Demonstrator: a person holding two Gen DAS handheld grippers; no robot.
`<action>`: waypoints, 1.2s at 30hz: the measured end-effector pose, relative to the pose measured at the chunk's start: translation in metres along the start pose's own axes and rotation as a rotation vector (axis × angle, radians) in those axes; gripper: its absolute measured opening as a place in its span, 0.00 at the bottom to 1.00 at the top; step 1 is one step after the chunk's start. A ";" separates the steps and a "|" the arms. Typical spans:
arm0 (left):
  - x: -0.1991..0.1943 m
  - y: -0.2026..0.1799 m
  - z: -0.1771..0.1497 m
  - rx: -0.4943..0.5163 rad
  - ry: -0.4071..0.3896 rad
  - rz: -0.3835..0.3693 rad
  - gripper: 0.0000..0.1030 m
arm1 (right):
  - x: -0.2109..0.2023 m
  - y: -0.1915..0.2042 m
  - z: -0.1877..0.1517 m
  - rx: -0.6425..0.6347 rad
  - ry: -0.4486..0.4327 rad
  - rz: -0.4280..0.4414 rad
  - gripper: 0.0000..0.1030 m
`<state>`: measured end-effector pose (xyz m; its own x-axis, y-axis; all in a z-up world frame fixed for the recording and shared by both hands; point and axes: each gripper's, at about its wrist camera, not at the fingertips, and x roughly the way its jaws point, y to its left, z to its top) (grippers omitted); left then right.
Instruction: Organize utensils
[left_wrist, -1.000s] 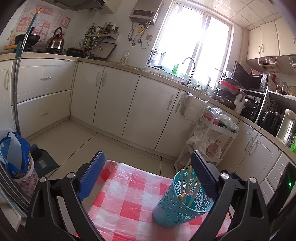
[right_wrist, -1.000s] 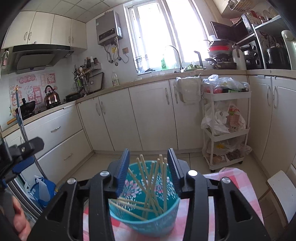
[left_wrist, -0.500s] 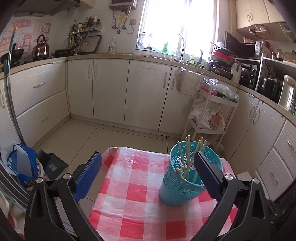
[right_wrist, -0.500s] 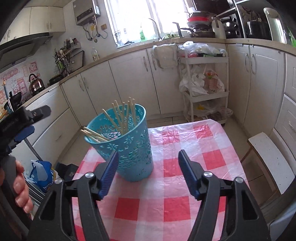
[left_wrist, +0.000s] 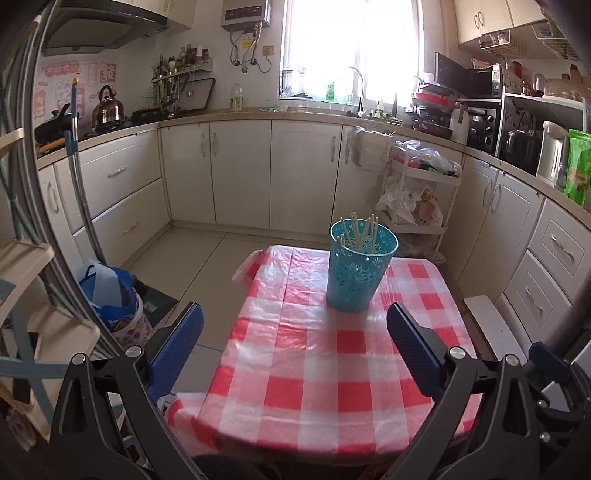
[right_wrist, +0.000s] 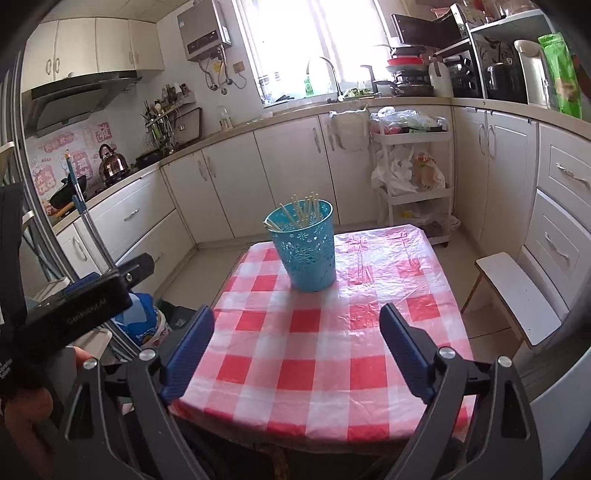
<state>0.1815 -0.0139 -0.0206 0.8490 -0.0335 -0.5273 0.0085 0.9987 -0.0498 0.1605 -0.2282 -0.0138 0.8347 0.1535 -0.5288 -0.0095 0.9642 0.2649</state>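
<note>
Far across the checked table (left_wrist: 314, 387), the blue cup (left_wrist: 354, 273) stands upright with chopsticks (left_wrist: 360, 232) inside. Both the left gripper (left_wrist: 291, 343) and the right gripper (right_wrist: 295, 343) are near the front edge, well apart from it. Left jaws gape wide and empty; right jaws are opening, empty too.

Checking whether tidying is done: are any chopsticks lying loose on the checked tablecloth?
No: the chopsticks all stand inside the teal basket; the tablecloth around it is bare.

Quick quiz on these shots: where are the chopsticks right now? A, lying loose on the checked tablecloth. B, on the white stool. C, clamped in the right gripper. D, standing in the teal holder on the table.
D: the chopsticks stand inside the teal holder on the checked tablecloth, nothing lies loose, and both grippers are empty.
</note>
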 end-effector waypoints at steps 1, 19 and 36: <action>-0.014 0.003 -0.005 -0.007 0.003 0.002 0.93 | -0.015 0.004 -0.002 -0.007 -0.008 0.001 0.89; -0.179 0.017 -0.033 -0.031 -0.090 -0.065 0.93 | -0.175 0.041 -0.058 -0.022 -0.055 0.023 0.93; -0.224 0.011 -0.042 0.010 -0.120 -0.050 0.93 | -0.224 0.050 -0.072 -0.057 -0.120 0.001 0.93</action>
<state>-0.0313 0.0028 0.0611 0.9044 -0.0792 -0.4193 0.0575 0.9963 -0.0643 -0.0669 -0.1986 0.0595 0.8946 0.1312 -0.4272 -0.0394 0.9754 0.2170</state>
